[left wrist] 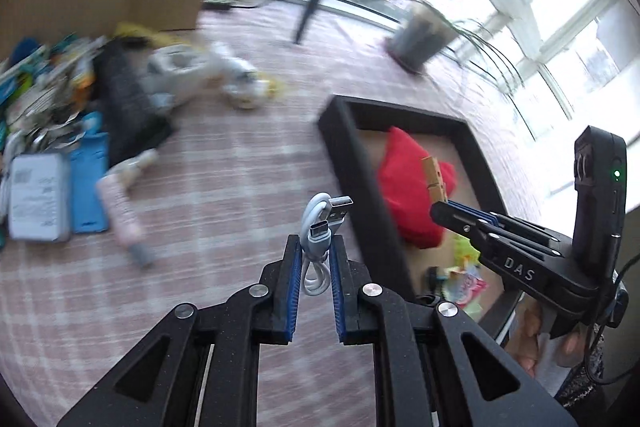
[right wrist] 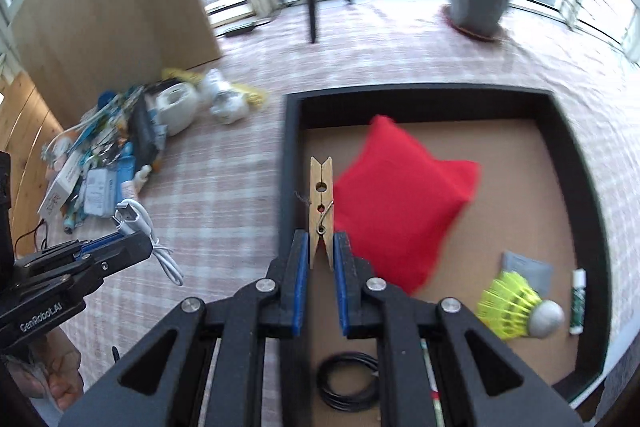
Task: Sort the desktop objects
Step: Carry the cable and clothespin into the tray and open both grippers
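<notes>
Desktop clutter is getting sorted into a black tray (right wrist: 576, 163), and right now both grippers have something pinched. The left gripper (left wrist: 316, 247) is nearly shut on a bundled white USB cable (left wrist: 320, 227), squeezing the coil near its top so both plugs stick up above the blue pads. Grabbing the bundle across its middle makes sense, since it keeps the loops from unravelling while it's carried. In the left wrist view it sits bottom centre, over the checked tablecloth (left wrist: 224, 195), just left of the tray's near wall.

The right gripper (right wrist: 322, 251) is closed down on a wooden clothespin (right wrist: 321, 203), holding it by the tail end so the clamping end points away, toward the top of the frame. That grip squeezes the legs, so I'd guess the peg's mouth gets pried a bit, though it looks shut here. It hangs over the tray's left edge, right beside a red beanbag (right wrist: 404, 203) that takes up the middle of the tray.

Already in the tray, lower right of the right wrist view: a yellow shuttlecock (right wrist: 516, 303), a small white and green tube (right wrist: 577, 301) along the wall, a grey packet (right wrist: 528, 271), and a coil of black cord (right wrist: 348, 381) at the bottom. The unsorted pile (right wrist: 112, 155) is at the left, well apart from the tray.

My read is both items are headed for the tray, with the peg closer to a drop than the cable.
</notes>
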`<state>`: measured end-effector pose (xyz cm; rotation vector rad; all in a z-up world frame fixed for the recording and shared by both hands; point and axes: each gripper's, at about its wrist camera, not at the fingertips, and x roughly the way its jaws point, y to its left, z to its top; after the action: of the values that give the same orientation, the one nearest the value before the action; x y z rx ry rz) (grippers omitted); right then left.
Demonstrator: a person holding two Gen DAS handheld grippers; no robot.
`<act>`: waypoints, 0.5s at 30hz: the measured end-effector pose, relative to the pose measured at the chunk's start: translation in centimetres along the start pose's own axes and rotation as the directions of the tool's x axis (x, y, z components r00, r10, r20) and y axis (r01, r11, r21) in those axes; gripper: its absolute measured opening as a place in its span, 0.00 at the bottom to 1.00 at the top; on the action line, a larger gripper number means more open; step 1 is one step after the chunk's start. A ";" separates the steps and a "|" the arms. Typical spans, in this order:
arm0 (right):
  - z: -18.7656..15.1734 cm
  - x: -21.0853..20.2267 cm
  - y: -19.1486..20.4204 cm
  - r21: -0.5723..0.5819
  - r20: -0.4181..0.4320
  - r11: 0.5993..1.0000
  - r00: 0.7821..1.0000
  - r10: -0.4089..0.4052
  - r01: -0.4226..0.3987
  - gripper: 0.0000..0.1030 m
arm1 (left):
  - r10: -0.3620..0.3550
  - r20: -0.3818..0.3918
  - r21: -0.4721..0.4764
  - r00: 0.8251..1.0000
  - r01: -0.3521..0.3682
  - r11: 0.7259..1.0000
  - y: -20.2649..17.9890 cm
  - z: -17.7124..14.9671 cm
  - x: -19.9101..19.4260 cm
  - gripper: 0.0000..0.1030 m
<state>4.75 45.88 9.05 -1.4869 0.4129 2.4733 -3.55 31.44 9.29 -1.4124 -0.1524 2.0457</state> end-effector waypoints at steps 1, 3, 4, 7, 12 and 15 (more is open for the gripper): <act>-0.3 -0.2 -0.9 0.016 0.003 1.000 1.000 -0.013 0.013 0.13 | -0.010 -0.008 0.025 1.000 0.010 1.000 -1.2 0.0 0.4 0.13; -0.9 -0.7 -3.2 0.059 0.001 0.997 0.999 -0.042 0.042 0.13 | -0.031 -0.030 0.072 0.999 0.033 0.997 -3.6 0.0 1.3 0.13; -1.1 -0.8 -4.0 0.075 -0.001 0.996 0.999 -0.053 0.053 0.13 | -0.046 -0.045 0.097 0.998 0.050 0.994 -4.9 -0.1 1.8 0.13; -1.8 -1.2 -6.7 0.125 -0.008 0.988 0.996 -0.090 0.090 0.13 | -0.067 -0.077 0.162 0.995 0.079 0.984 -8.1 -0.4 3.2 0.13; -2.6 -2.1 -9.5 0.184 -0.007 0.975 0.992 -0.126 0.125 0.13 | -0.065 -0.097 0.241 0.993 0.087 0.967 -11.5 -1.3 4.4 0.13; -2.7 -2.2 -10.2 0.198 -0.011 0.971 0.991 -0.133 0.132 0.13 | -0.065 -0.114 0.254 0.991 0.092 0.963 -12.2 -1.5 5.1 0.13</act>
<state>11.36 54.37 8.58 -1.3841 0.5248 2.2578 1.94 43.59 9.91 -1.3245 0.0992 1.8458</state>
